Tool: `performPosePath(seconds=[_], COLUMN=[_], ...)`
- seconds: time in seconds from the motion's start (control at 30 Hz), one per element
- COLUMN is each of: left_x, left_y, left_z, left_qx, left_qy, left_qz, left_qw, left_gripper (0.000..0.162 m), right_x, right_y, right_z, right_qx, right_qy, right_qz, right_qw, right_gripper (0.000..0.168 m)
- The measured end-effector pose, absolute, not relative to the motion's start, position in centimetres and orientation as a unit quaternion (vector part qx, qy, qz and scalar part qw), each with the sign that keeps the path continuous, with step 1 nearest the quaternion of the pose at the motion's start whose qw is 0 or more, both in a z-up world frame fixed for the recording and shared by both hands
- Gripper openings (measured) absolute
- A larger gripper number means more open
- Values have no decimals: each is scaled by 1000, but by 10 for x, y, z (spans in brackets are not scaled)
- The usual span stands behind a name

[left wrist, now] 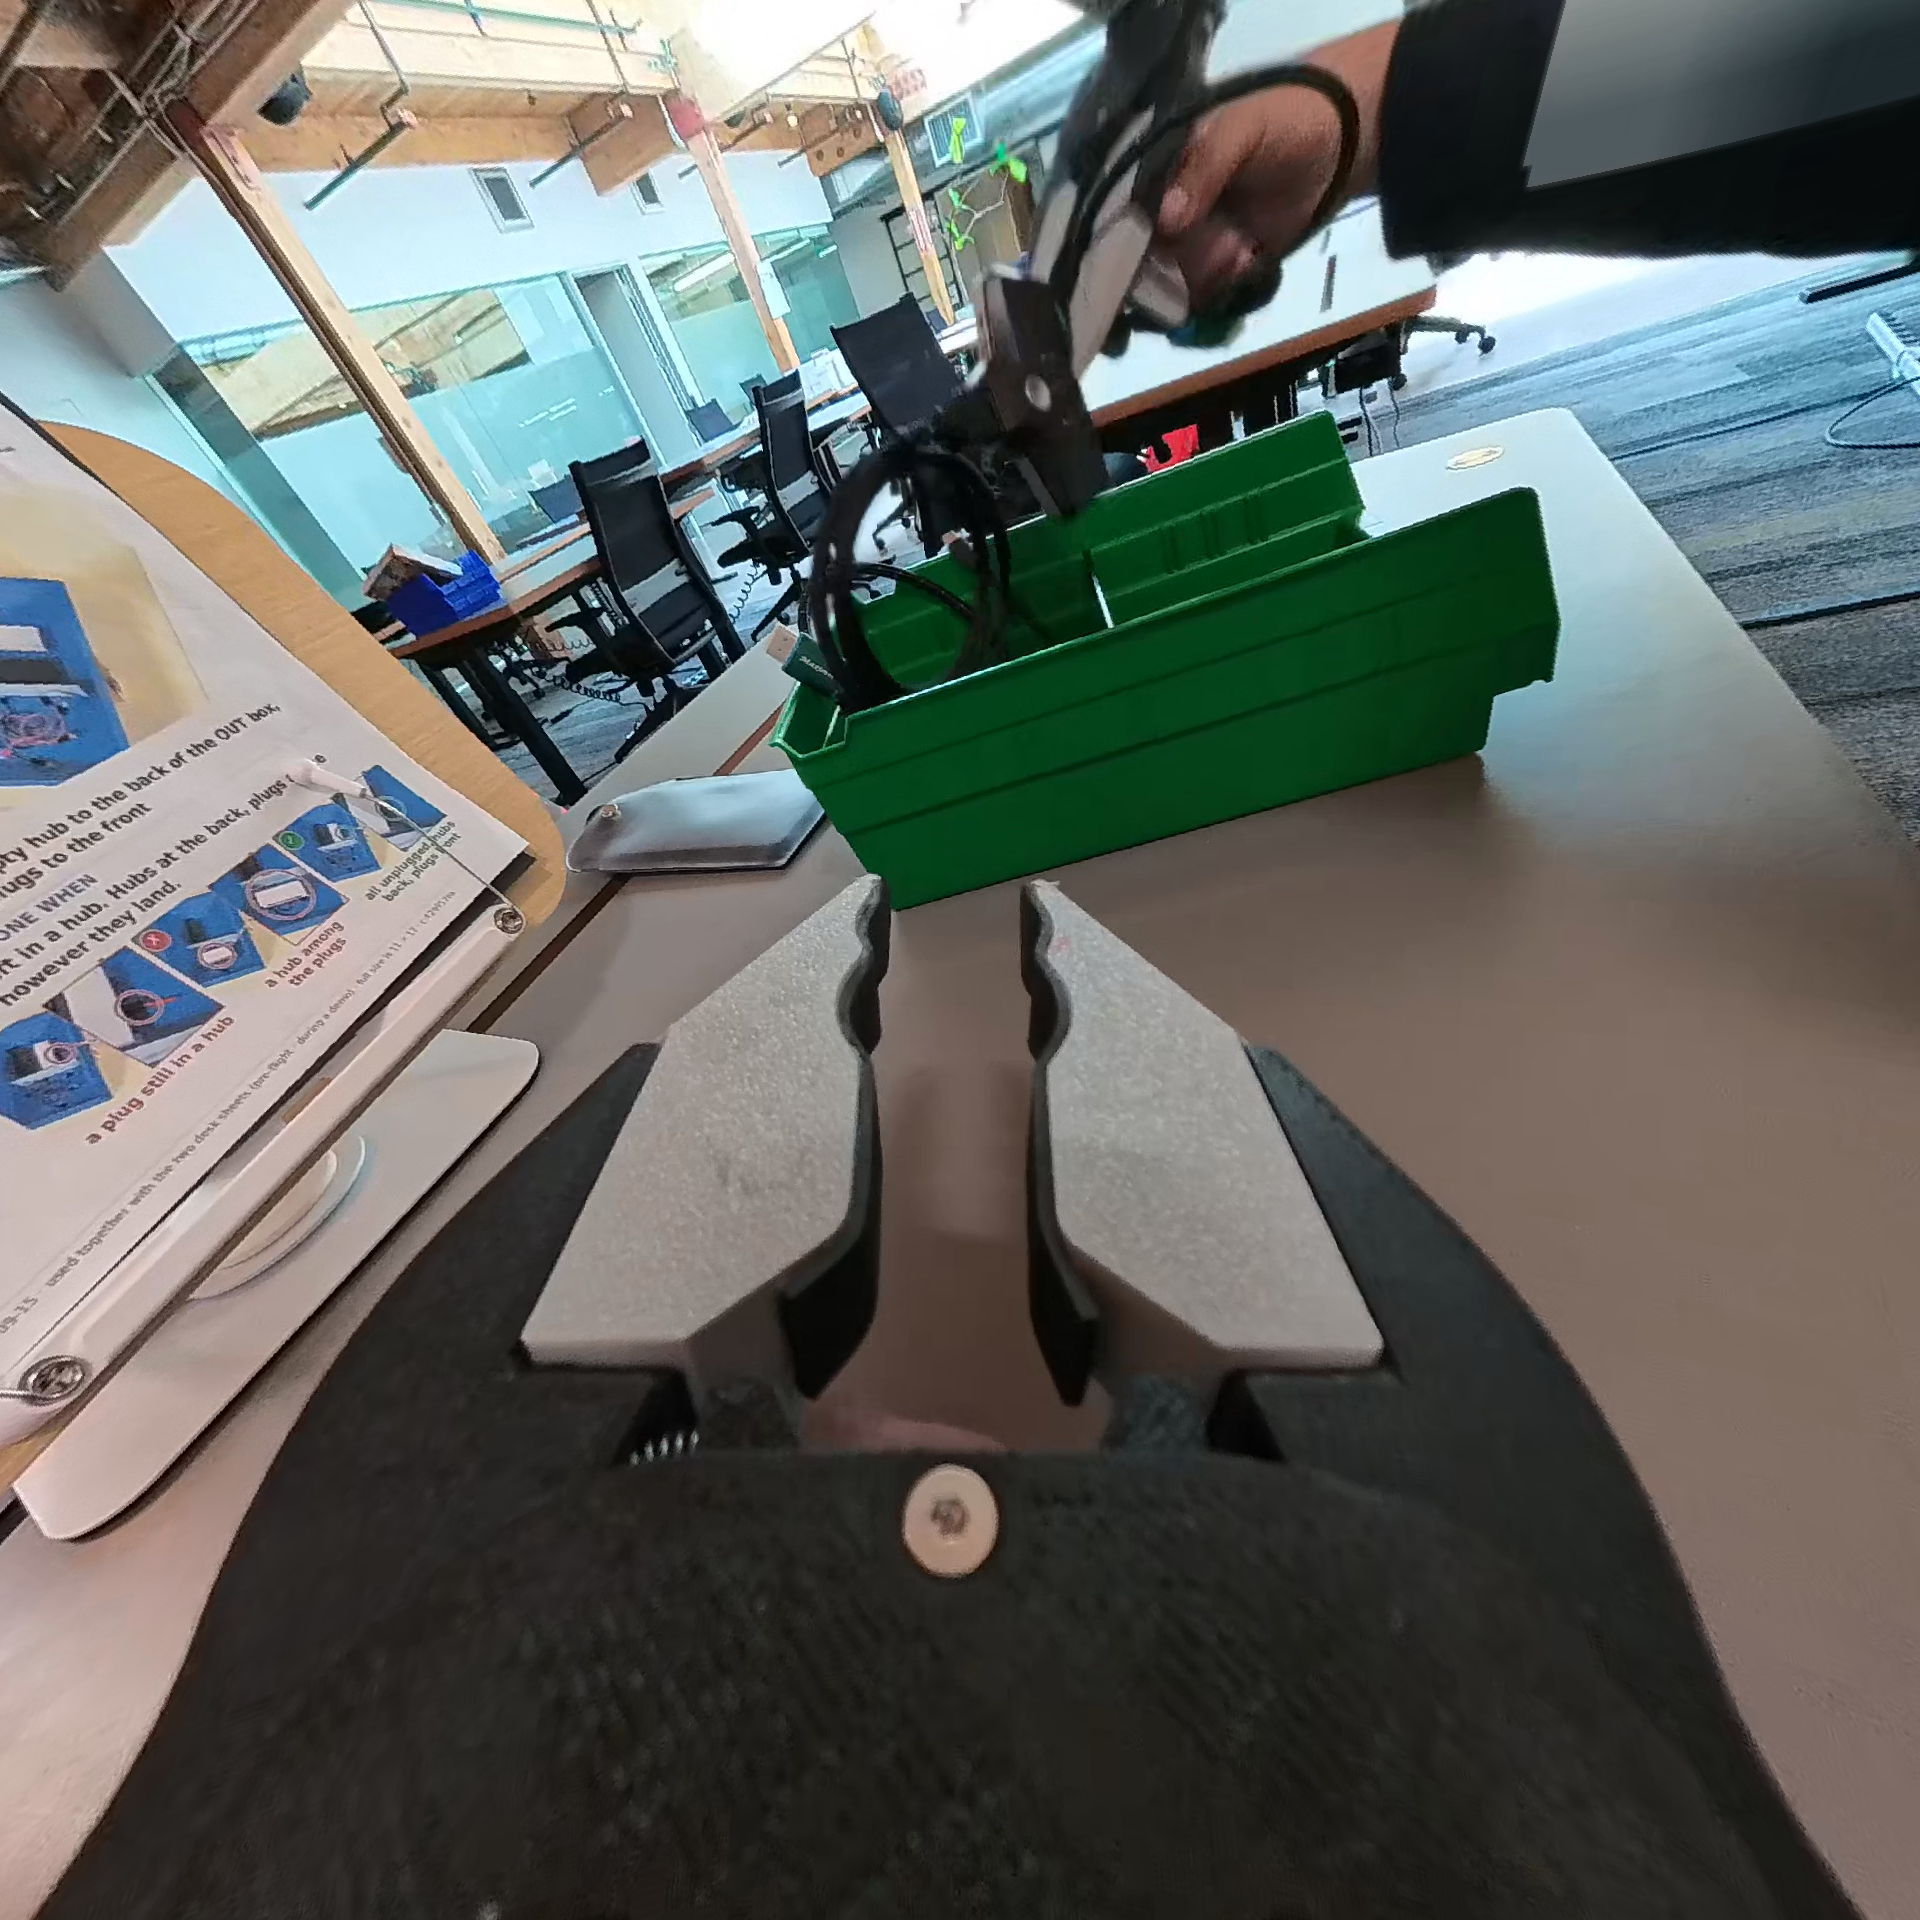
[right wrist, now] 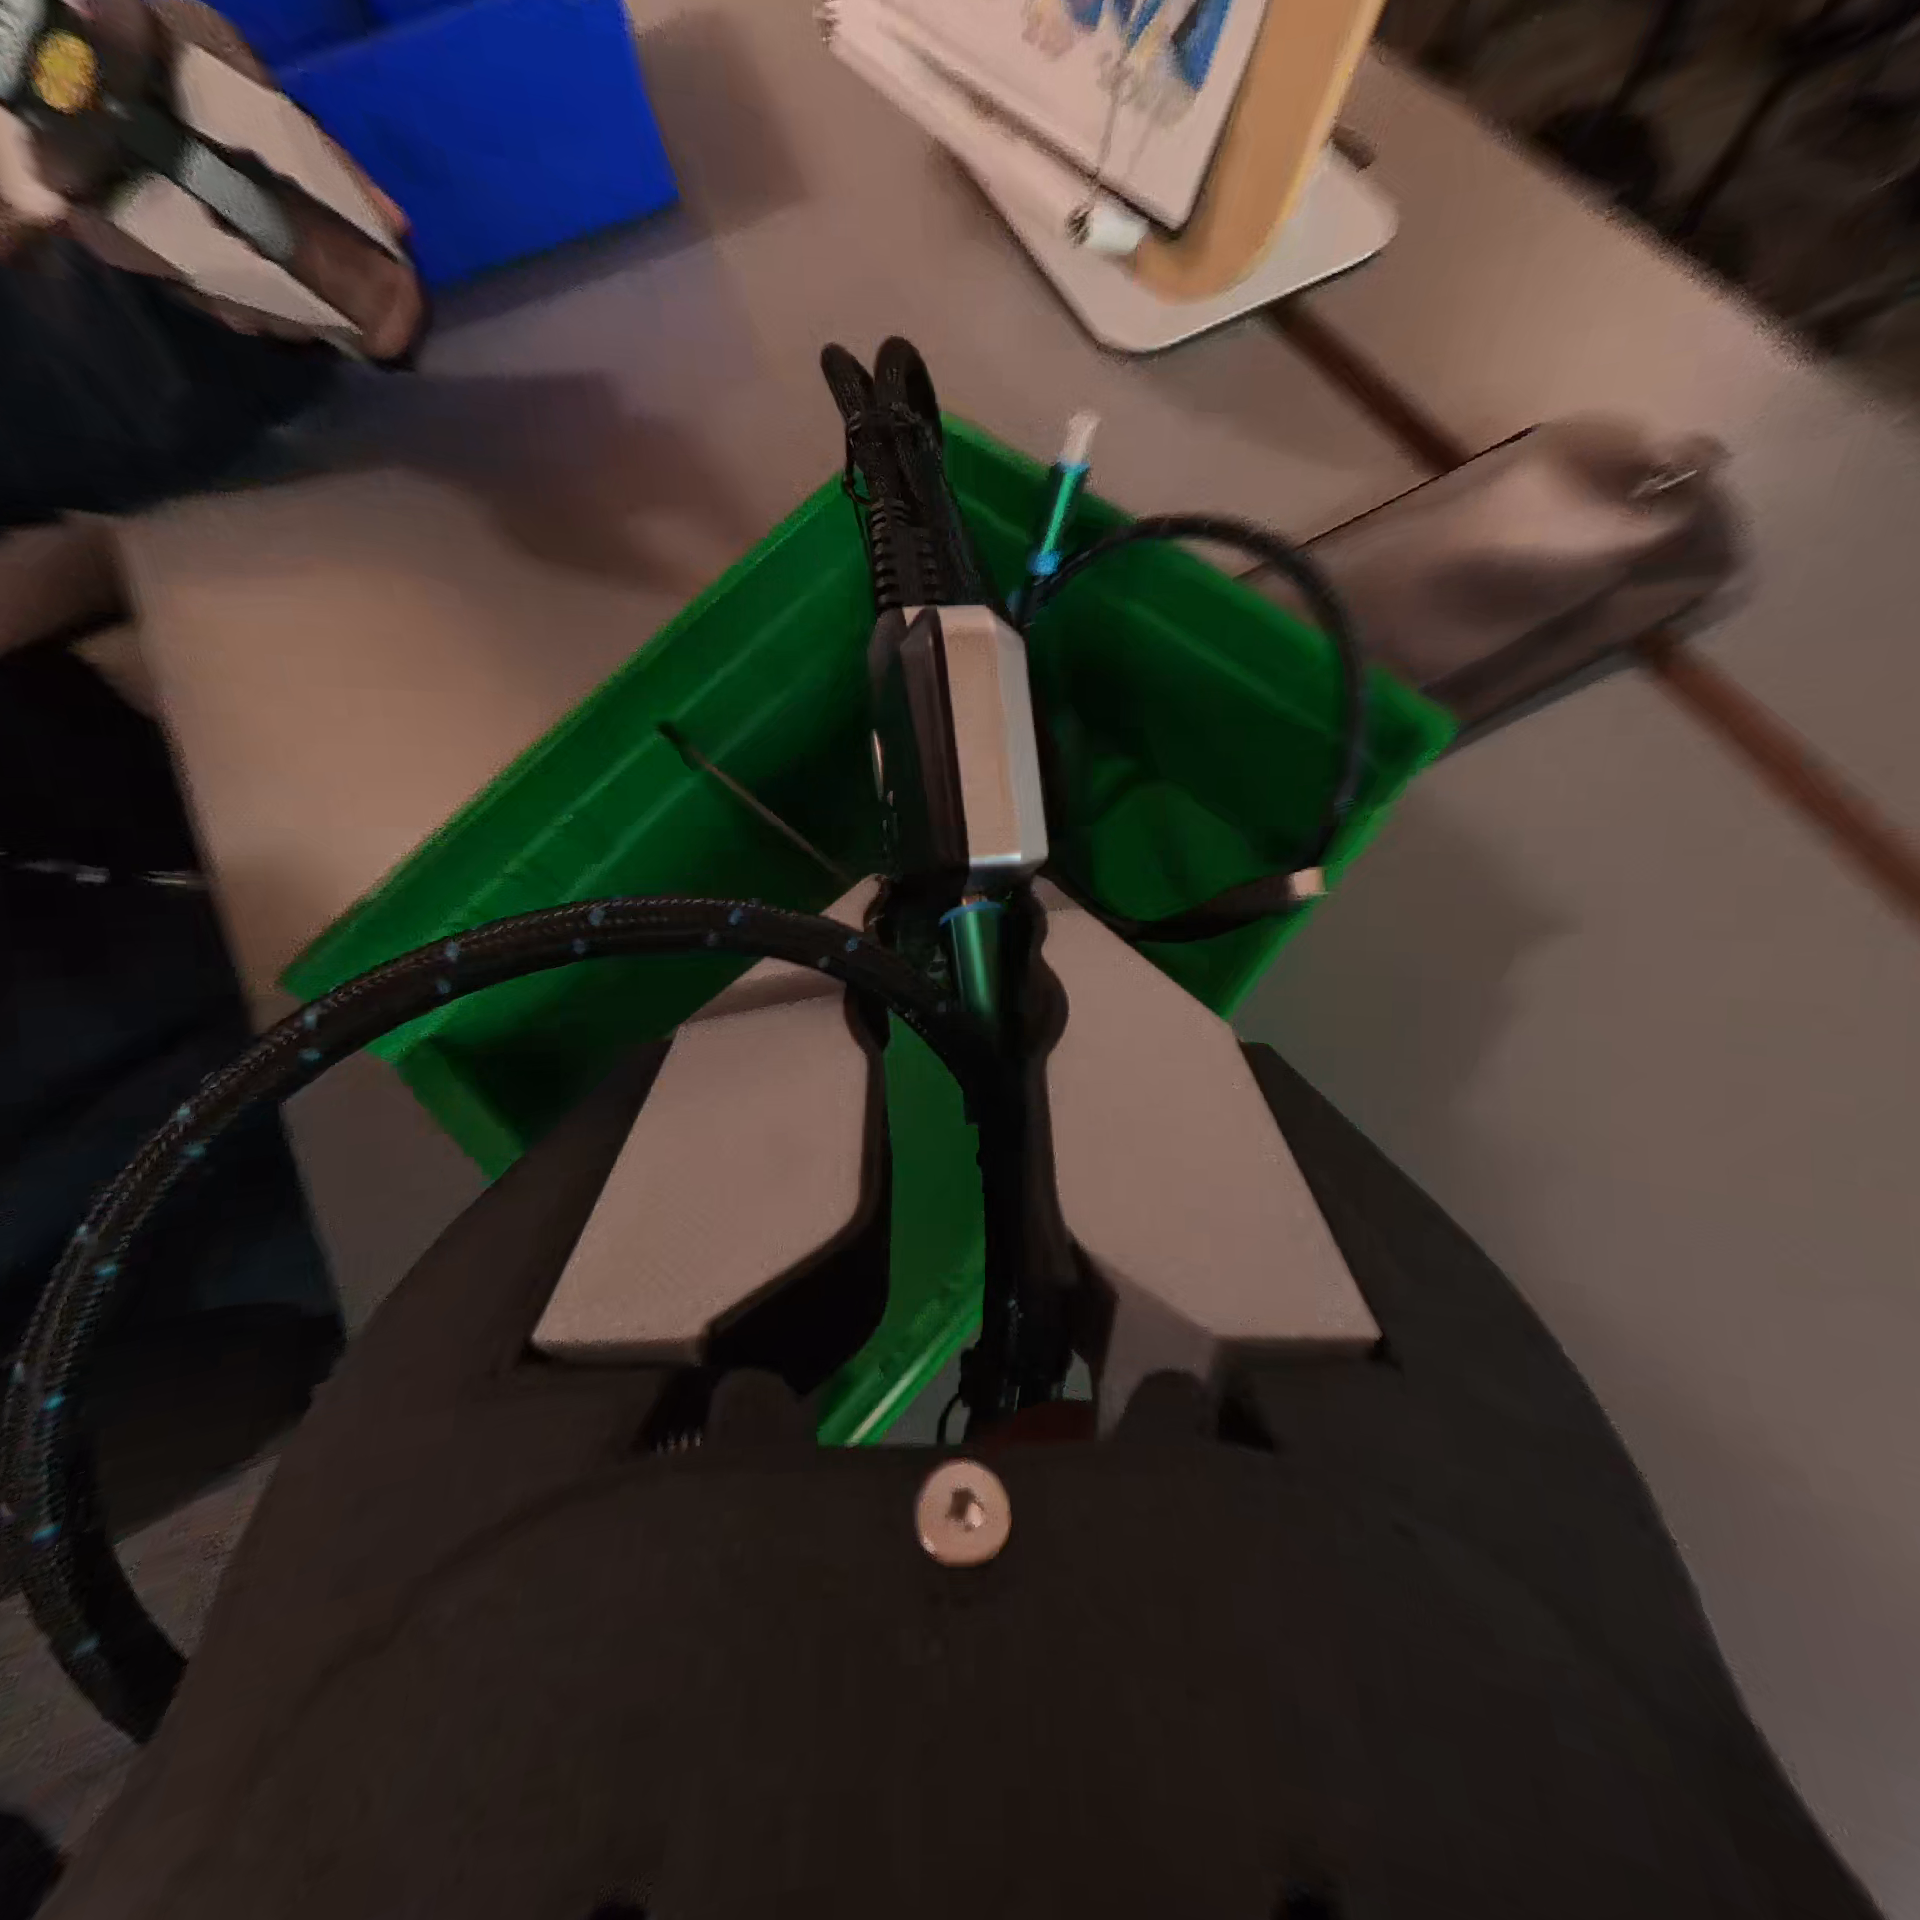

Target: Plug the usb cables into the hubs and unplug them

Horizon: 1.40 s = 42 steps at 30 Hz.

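Left gripper low over the table, fingers parted by a narrow gap, nothing between them, only bare taupe tabletop showing through. Ahead, a green bin on the table, divided into compartments, black cables spilling over its near-left end. Above the bin, the right gripper in a hand, dark sleeve behind, holding a hub with cables hanging down toward the bin. To the left, a sheet of pictures and print on a wooden stand with a pale base. Just beyond it, a small grey pad lying flat near the bin's corner. Farther back, an open office: long desks, black chairs, glass partitions, timber beams and posts, grey carpet; a blue bin on a far desk.

From the right wrist, much blurred: right gripper nearly closed on a bundle of cables at the base of a silver hub, the hub standing up past the fingertips over the green bin. One thick braided cable looping out to the left; a thinner black one arcing right, its plug end over the bin. Below, the same taupe table. Upper right, the wooden stand and its base. Upper left, the left gripper beside a blue bin.
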<state>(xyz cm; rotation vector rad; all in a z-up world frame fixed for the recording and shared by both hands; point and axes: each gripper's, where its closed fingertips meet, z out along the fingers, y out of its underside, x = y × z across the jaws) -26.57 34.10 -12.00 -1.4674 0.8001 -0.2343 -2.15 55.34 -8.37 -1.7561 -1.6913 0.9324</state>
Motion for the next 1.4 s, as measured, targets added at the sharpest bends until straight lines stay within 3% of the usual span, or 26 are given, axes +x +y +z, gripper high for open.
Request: performPosePath(seconds=[0.17, 0.3, 0.4, 0.53, 0.63, 1.03, 1.4], left_x=[-263, -262, -260, -256, -258, -256, -259], left_y=[340, 340, 339, 339, 338, 338, 338], left_z=[-119, -118, -117, -117, -118, -122, -120], left_qx=[-648, -646, -644, -643, -642, -644, -645], left_qy=[357, 357, 358, 362, 363, 371, 365], left_qz=[-103, -102, -103, -101, -97, -96, -103], left_qw=[665, 667, 668, 668, 669, 662, 663], left_gripper=[22, 22, 22, 22, 22, 22, 22], right_x=[-10, -8, -31, -69, -77, -49, -38], right_y=[560, 571, 562, 554, 557, 540, 464], right_z=[-15, 30, 19, -34, -56, -112, -42], right_qx=[-637, -613, -576, -546, -570, -648, -593], right_qy=[-651, -649, -683, -747, -768, -761, -709], right_qz=[171, -60, -159, -182, -122, 34, 381], right_qw=[376, 447, 421, 331, 263, -25, -38], right_gripper=[18, 18, 19, 17, 10, 10, 10])
